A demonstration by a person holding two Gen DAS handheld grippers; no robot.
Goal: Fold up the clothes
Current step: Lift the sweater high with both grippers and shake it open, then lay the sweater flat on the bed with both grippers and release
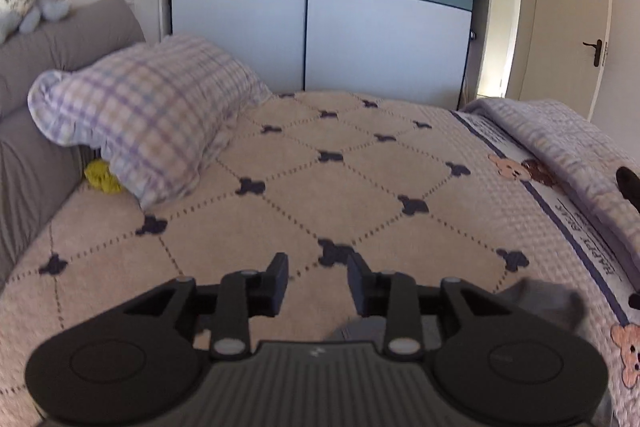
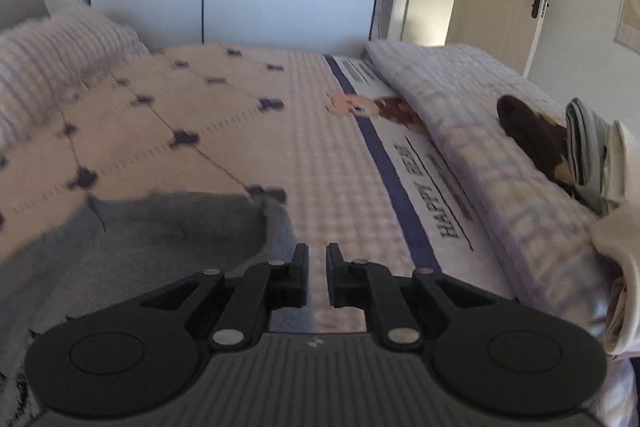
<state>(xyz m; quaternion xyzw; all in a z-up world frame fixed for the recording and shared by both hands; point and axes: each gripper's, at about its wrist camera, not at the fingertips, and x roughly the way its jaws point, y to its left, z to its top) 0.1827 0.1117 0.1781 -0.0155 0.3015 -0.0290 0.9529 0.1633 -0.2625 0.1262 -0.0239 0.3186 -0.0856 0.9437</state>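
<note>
Left tongs (image 1: 317,283) spread apart, right tongs (image 2: 317,275) narrowly parted, both empty

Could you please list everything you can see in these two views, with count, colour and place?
garment: one, grey, on the bedspread left of the right gripper
bedspread: one, beige with dark bear motifs, covering the bed
pillow: one, purple-checked, against the headboard
headboard: one, grey, left edge
plush bear: one, pale blue, atop the headboard
yellow item: one, under the pillow
blanket: one, lilac-checked, folded along the bed's right side
folded clothes: a stack, dark, grey and white, on the blanket
wardrobe: one, white with teal band, behind the bed
door: one, cream, right
left gripper: black, open
right gripper: black, slightly open, empty
</note>
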